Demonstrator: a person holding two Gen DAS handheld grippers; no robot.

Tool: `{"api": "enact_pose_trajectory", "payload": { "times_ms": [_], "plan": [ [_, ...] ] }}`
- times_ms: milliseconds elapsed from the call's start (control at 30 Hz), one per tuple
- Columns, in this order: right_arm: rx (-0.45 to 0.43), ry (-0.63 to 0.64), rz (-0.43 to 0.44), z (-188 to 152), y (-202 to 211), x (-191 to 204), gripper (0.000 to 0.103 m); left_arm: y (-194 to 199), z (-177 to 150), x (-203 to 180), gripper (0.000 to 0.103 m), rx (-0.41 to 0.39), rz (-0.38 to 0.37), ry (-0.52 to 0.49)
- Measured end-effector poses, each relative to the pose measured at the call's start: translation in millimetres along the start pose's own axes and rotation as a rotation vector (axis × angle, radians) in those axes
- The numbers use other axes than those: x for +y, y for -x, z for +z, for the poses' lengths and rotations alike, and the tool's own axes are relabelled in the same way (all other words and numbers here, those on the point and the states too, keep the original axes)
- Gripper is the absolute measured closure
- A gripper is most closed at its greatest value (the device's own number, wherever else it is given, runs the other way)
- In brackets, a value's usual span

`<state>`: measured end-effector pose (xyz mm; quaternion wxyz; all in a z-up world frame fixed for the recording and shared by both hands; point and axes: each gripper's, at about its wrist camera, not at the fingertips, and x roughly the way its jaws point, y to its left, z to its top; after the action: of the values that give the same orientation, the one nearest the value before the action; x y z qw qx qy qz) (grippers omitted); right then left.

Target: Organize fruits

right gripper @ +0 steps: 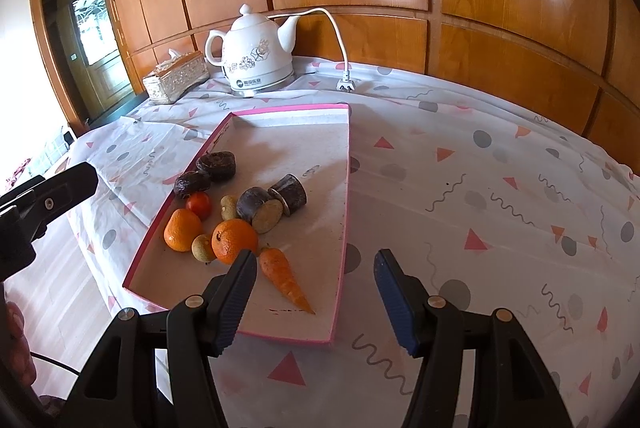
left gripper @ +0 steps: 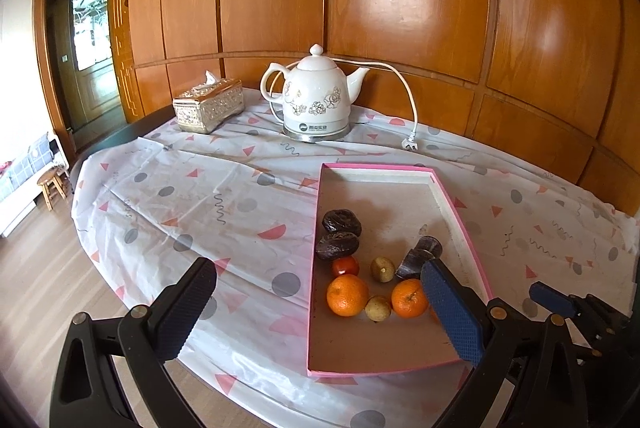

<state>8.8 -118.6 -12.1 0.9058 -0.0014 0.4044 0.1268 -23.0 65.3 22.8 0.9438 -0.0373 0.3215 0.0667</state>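
Observation:
A pink-rimmed tray (left gripper: pixel 460 206) (right gripper: pixel 349 164) lies on the table. It holds two oranges (left gripper: pixel 347 294) (right gripper: pixel 234 241), a small tomato (left gripper: pixel 345 265) (right gripper: pixel 199 204), two small yellowish fruits (left gripper: pixel 382 269) (right gripper: pixel 229 206), two dark wrinkled fruits (left gripper: pixel 341 221) (right gripper: pixel 216 166), two dark cut pieces (left gripper: pixel 427 245) (right gripper: pixel 260 209) and a carrot (right gripper: pixel 285 278). My left gripper (left gripper: pixel 320 312) is open and empty over the tray's near left edge. My right gripper (right gripper: pixel 316 292) is open and empty above the tray's near end, by the carrot.
A white floral kettle (left gripper: pixel 314 98) (right gripper: pixel 256 58) with a loose cord and plug (left gripper: pixel 410 145) stands at the table's back. A silver tissue box (left gripper: pixel 208 105) (right gripper: pixel 176 76) sits left of it. Wood panelling runs behind. The patterned tablecloth (left gripper: pixel 200 196) covers the round table.

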Motion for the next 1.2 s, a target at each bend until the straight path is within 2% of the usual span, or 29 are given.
{"api": "enact_pose_trajectory", "payload": {
  "times_ms": [1200],
  "plan": [
    [0.003,0.008,0.003,-1.7,-0.5,1.7,0.041,1.2,-2.2,-1.1,0.000,-0.004,0.010,-0.009]
  ]
}}
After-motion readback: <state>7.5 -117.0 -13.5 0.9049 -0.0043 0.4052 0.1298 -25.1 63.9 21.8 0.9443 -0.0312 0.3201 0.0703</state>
